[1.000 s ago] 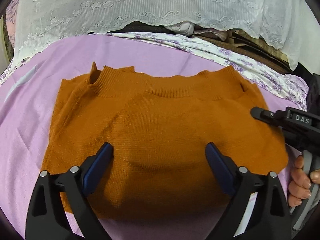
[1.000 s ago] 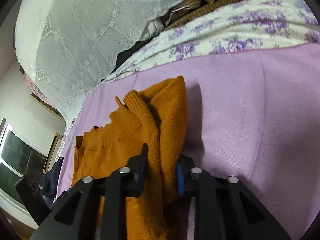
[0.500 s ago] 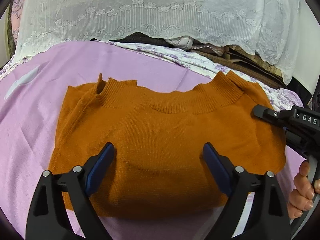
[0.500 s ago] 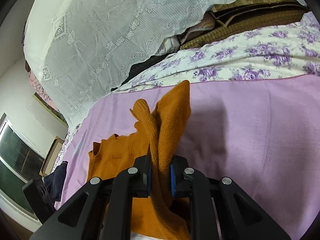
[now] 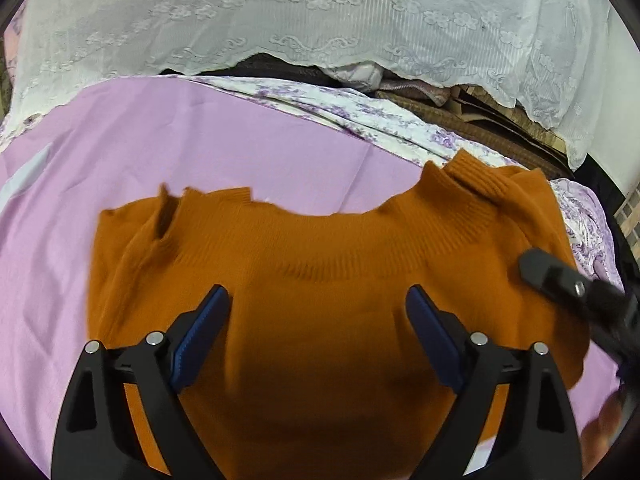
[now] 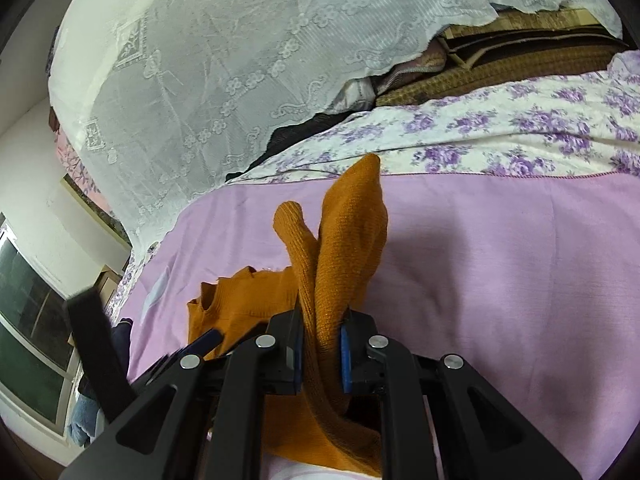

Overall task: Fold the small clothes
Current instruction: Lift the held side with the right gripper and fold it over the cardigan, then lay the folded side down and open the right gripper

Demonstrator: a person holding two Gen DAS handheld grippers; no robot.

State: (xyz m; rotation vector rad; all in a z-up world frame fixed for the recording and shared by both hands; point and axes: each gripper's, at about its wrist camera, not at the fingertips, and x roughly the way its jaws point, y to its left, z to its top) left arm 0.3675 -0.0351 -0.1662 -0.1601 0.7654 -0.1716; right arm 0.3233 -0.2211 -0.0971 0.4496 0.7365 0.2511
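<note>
With the right tool (image 6: 320, 354) clenched on the sweater's (image 5: 320, 300) side edge and the left tool (image 5: 318, 336) released above it, we next fold that edge toward the bed's (image 5: 240, 148) middle.

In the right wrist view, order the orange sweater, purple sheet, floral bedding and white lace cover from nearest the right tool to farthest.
1. Orange sweater, clamped in the right tool.
2. Purple sheet, underneath and around.
3. Floral bedding, behind the sheet.
4. White lace cover, rear, upper left.

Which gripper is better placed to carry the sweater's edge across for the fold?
Right. The right gripper is shut on the orange sweater, lifting its edge; the left gripper hangs open above it.
</note>
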